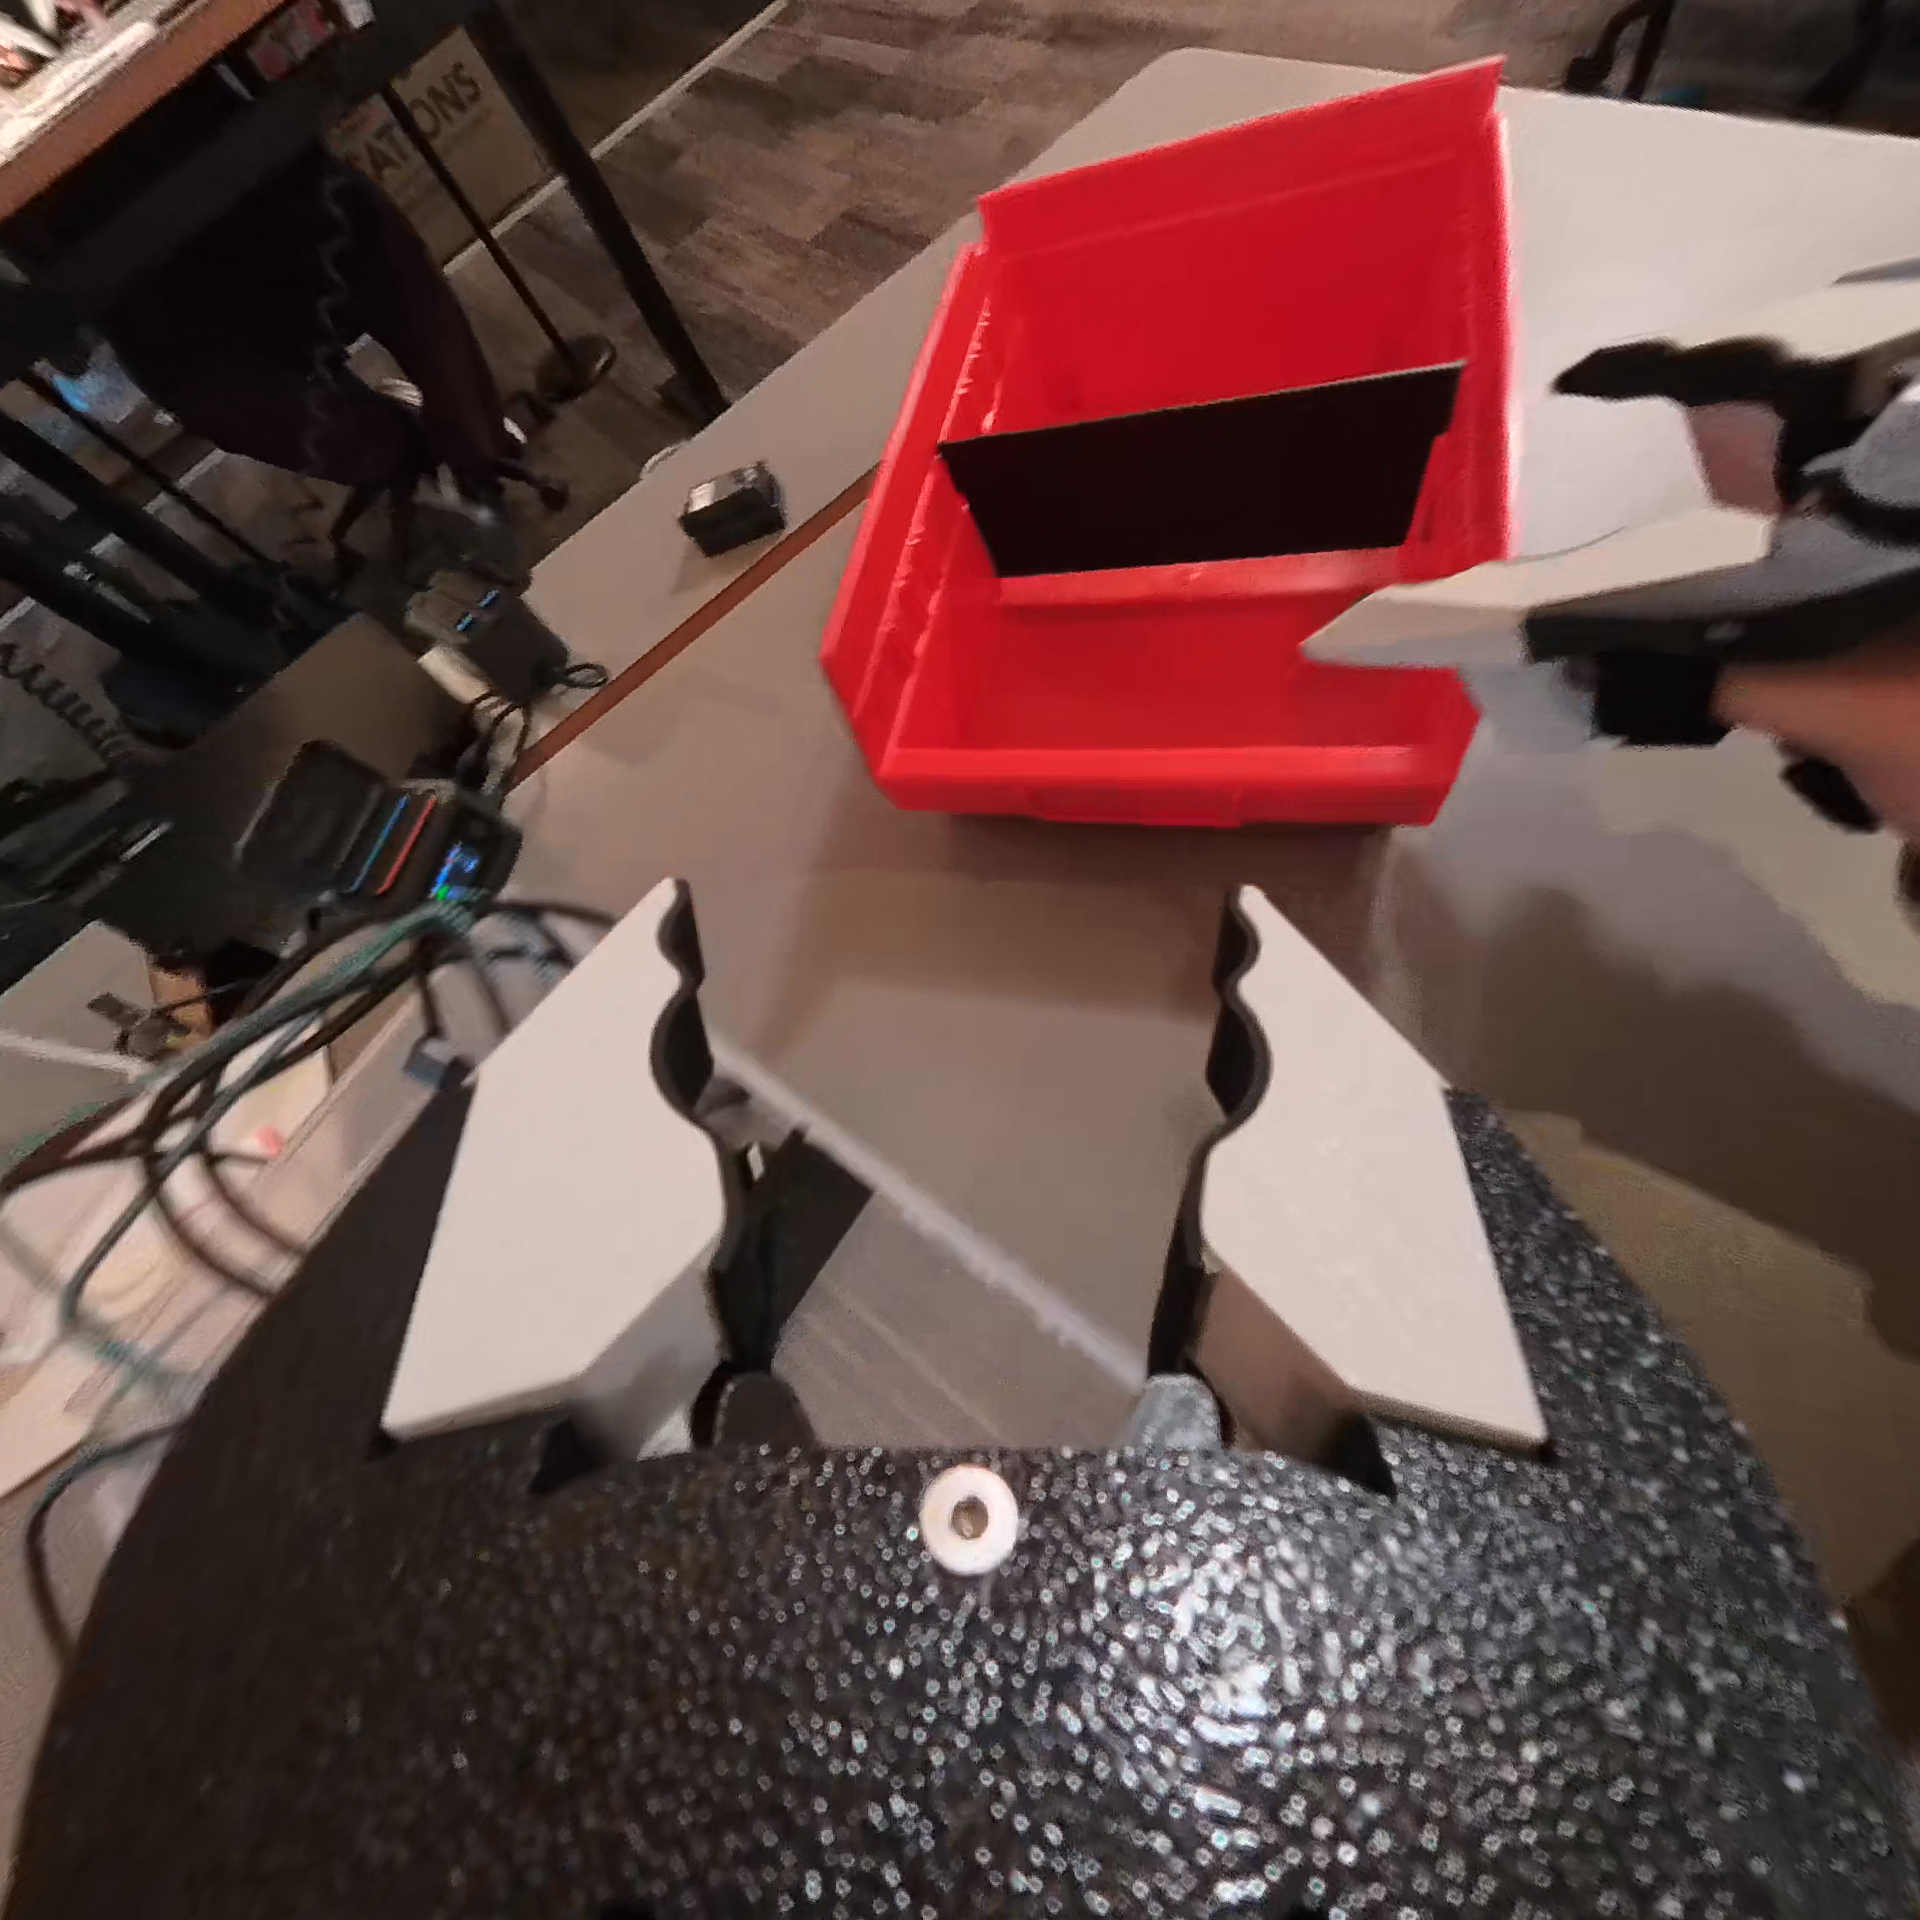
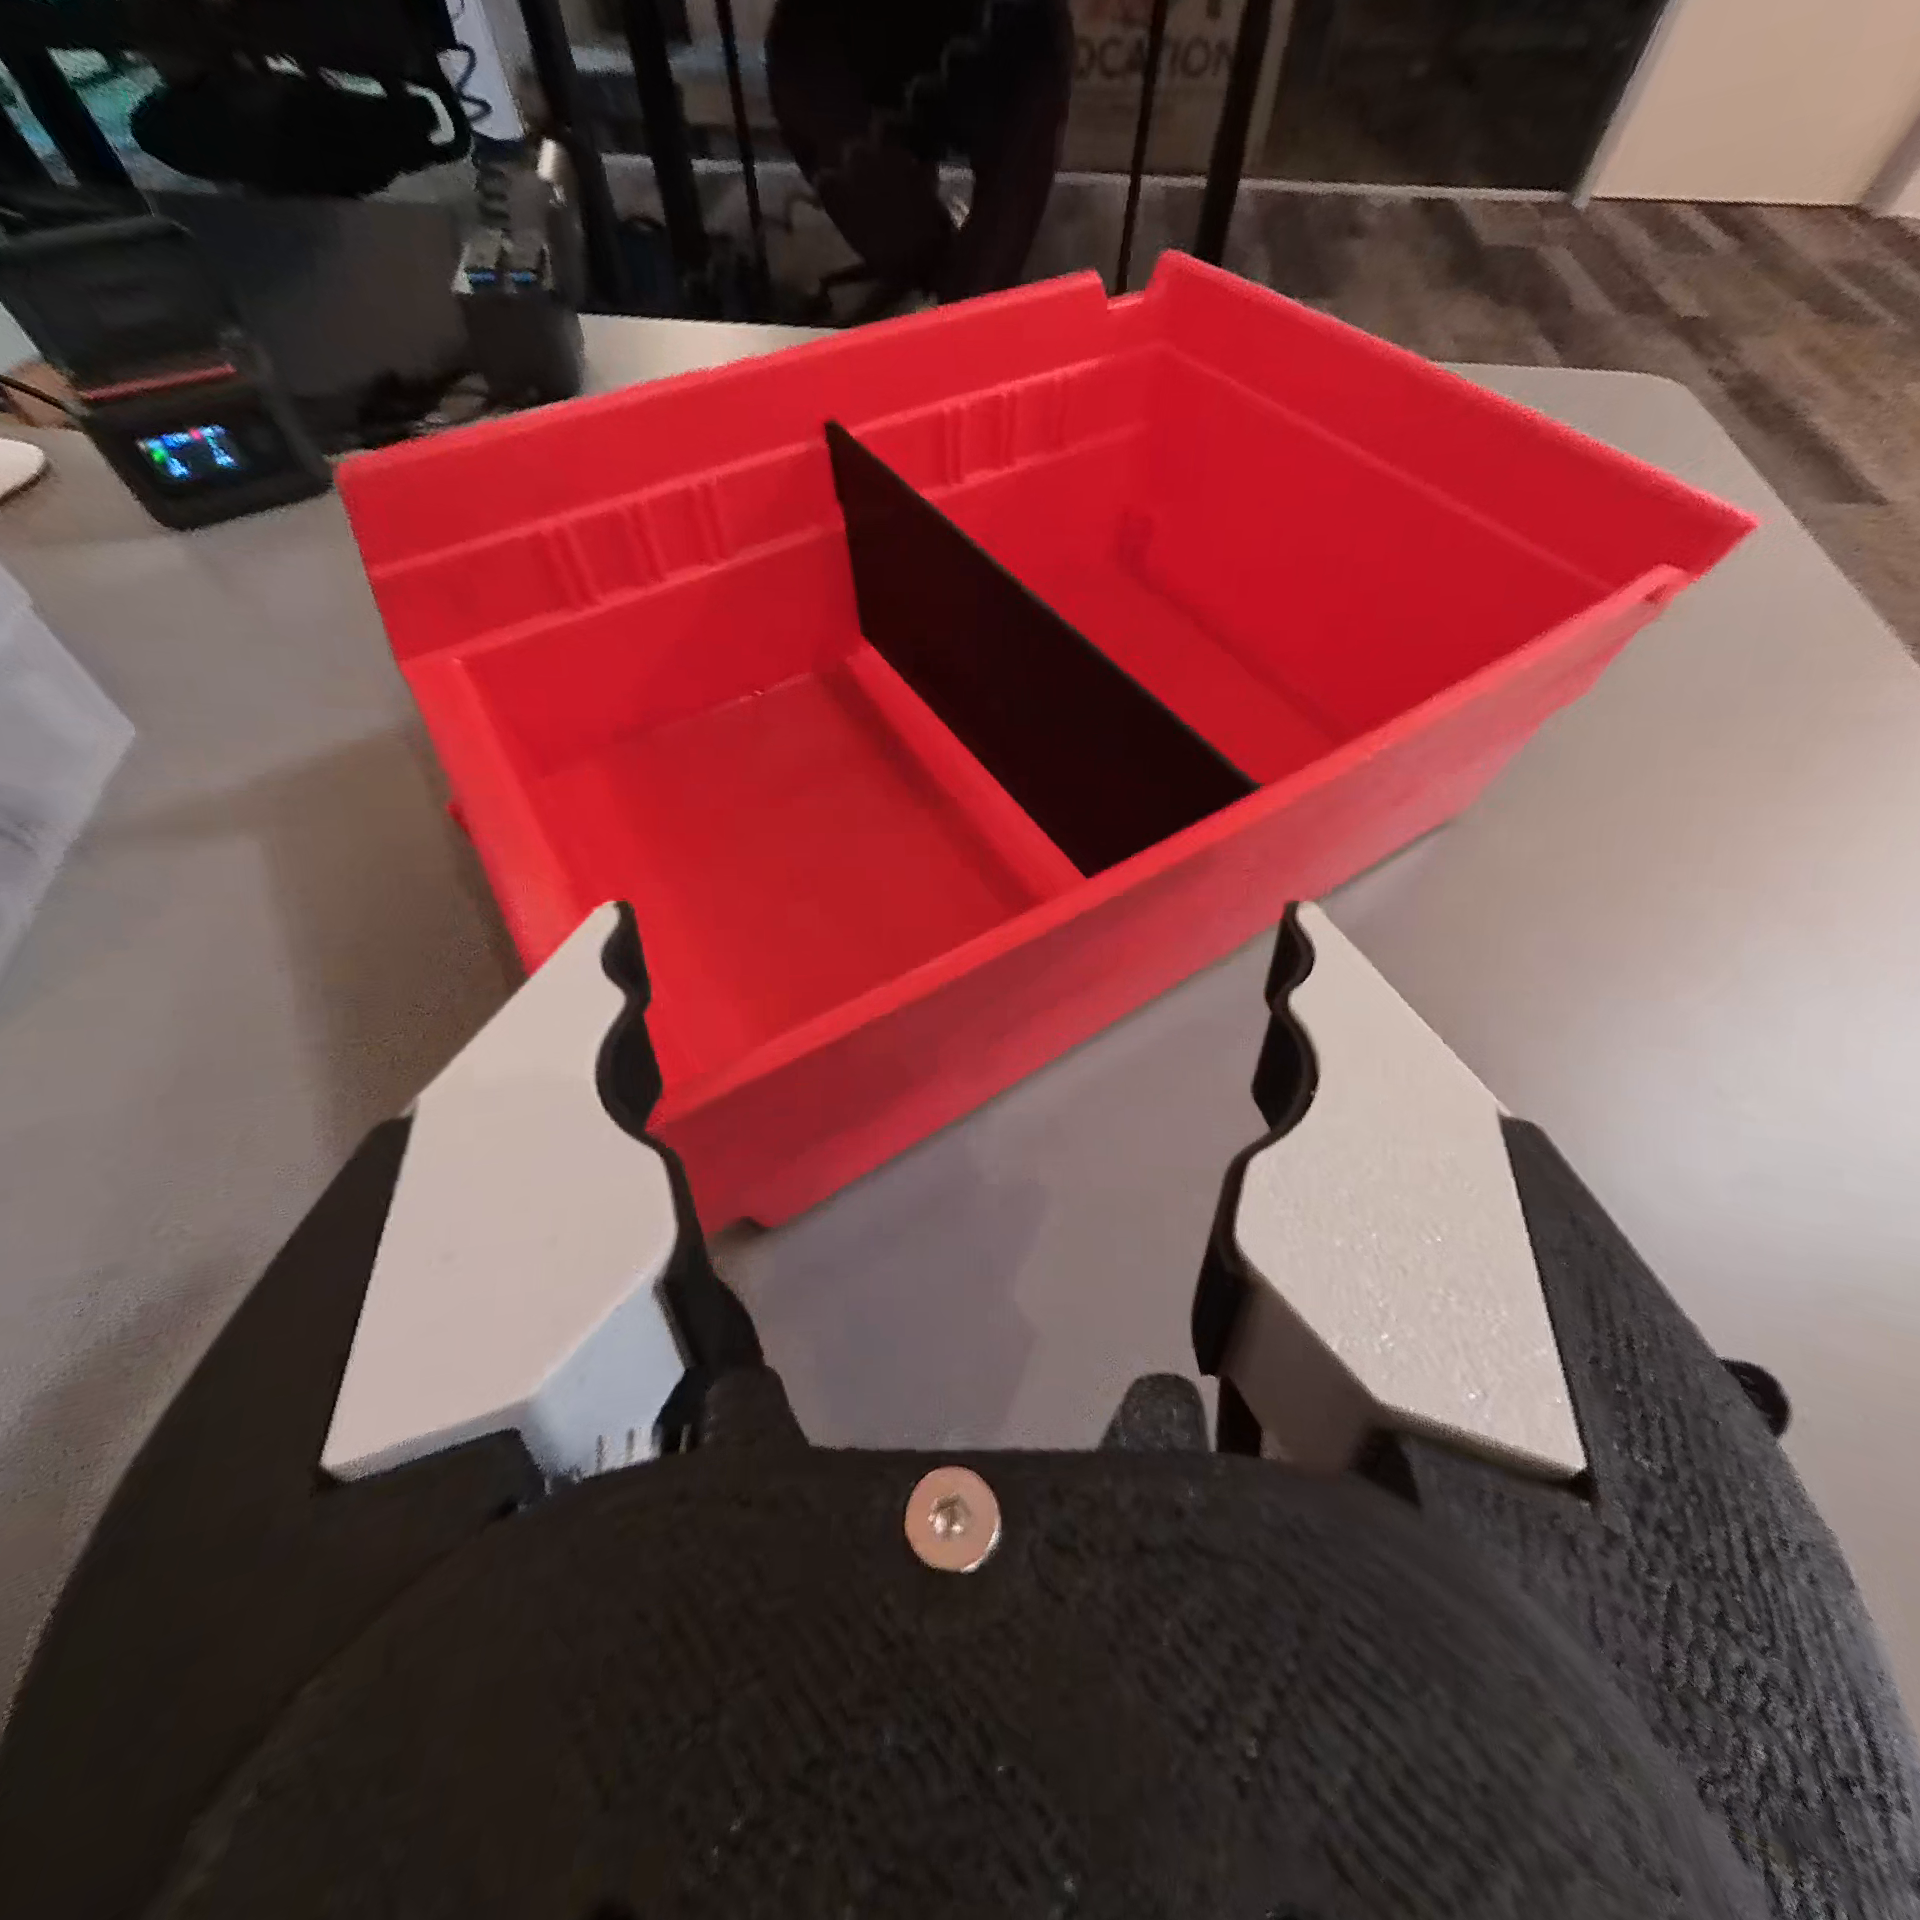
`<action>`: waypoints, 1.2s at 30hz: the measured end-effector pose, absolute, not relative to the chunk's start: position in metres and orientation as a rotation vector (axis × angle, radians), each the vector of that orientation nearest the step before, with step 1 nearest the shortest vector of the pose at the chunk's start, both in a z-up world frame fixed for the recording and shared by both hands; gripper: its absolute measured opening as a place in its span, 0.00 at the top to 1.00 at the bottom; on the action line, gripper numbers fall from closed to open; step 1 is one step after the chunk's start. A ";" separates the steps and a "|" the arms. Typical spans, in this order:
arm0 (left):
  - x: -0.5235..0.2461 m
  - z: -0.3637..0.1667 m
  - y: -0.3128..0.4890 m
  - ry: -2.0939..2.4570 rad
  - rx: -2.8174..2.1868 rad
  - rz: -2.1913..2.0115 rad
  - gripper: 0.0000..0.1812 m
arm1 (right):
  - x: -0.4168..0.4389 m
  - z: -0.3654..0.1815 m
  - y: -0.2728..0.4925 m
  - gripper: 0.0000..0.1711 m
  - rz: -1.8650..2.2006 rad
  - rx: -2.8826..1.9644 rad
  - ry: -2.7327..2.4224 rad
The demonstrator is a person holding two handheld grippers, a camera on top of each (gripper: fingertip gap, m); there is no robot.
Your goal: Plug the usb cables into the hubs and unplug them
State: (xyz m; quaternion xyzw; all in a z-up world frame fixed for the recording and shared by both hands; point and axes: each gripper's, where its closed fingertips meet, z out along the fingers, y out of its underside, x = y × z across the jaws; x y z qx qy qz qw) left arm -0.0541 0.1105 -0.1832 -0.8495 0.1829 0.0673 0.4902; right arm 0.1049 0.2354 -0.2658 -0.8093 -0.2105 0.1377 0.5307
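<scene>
A red bin stands on the grey table. A black divider splits it into two compartments, and both show bare floors. No usb cable or hub shows on the table in either view. My right gripper is open and empty, hovering over the bin's near wall. My left gripper is open and empty above the table, short of the bin. The right gripper also shows in the left wrist view, open at the bin's right side, held by a gloved hand.
A small black box lies on the table left of the bin. A dark device with a lit screen stands at the table's far left, with a bundle of cables by it. The table edge runs under my left gripper.
</scene>
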 end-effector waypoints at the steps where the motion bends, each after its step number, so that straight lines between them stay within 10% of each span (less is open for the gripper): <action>1: -0.070 -0.180 0.100 0.412 -2.057 0.174 0.46 | 0.111 -0.266 0.235 0.32 0.322 -1.941 -0.499; 11: -0.232 -0.247 -0.054 -0.135 -2.323 0.230 0.45 | 0.211 -0.265 0.249 0.74 0.138 -2.002 -0.396; 15: -0.234 -0.277 -0.069 -0.260 -2.371 0.120 0.46 | 0.205 -0.283 0.257 0.73 0.218 -2.123 -0.461; 20: -0.250 -0.286 -0.072 -0.253 -2.429 0.260 0.67 | 0.206 -0.290 0.270 0.96 0.134 -2.159 -0.528; 27: -0.264 -0.294 -0.067 -0.272 -2.459 0.349 0.90 | 0.213 -0.290 0.268 0.97 0.195 -2.136 -0.562; 36: -0.315 -0.292 -0.074 -0.391 -2.380 0.240 0.96 | 0.256 -0.291 0.246 0.97 0.196 -2.148 -0.624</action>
